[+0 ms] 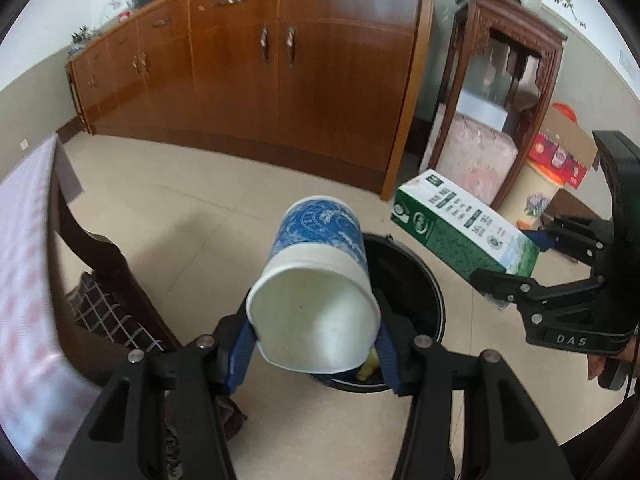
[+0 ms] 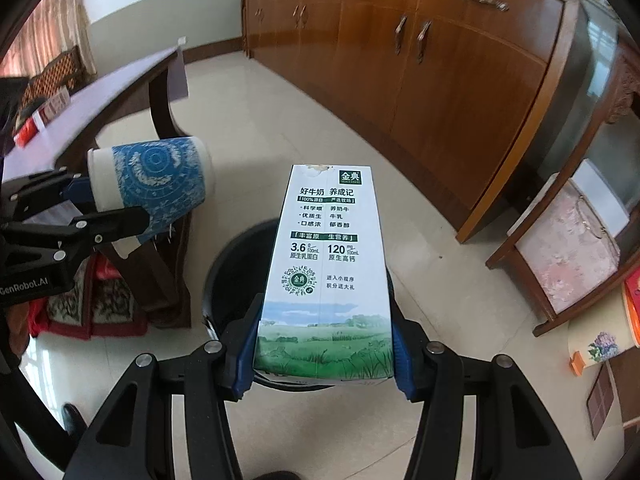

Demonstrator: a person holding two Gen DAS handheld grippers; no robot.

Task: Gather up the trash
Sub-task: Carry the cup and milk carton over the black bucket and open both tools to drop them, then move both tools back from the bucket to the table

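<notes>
**Two pieces of trash poised over the bin**

Both grippers are loaded, and both hang above the black trash bin [image 1: 404,280] on the tiled floor. The left gripper [image 1: 314,354] has its blue pads pressed on the rim end of a blue-and-white paper cup [image 1: 320,272], jaws roughly half spread. The cup's long axis runs forward along the fingers toward 12 o'clock in the left wrist view, its mouth facing back at the camera and its base pointing away. The bin's opening shows just behind and below the cup, from about 1 to 5 o'clock of it.

The right gripper [image 2: 324,354] is closed on the bottom end of a green-and-white milk carton [image 2: 326,264], also about half spread. The carton's long axis likewise points away along the fingers toward 12 o'clock, and the bin [image 2: 236,276] lies straight beneath it, its rim showing at 9 o'clock of the carton.

Inside the bin something yellow shows under the cup; the rest of its contents are hidden.

Judging by position, the carton sits more squarely over the opening than the cup, so the right hand looks better placed to let go. The cup seems to hang near the bin's near-left edge and may need a small shift inward.
</notes>
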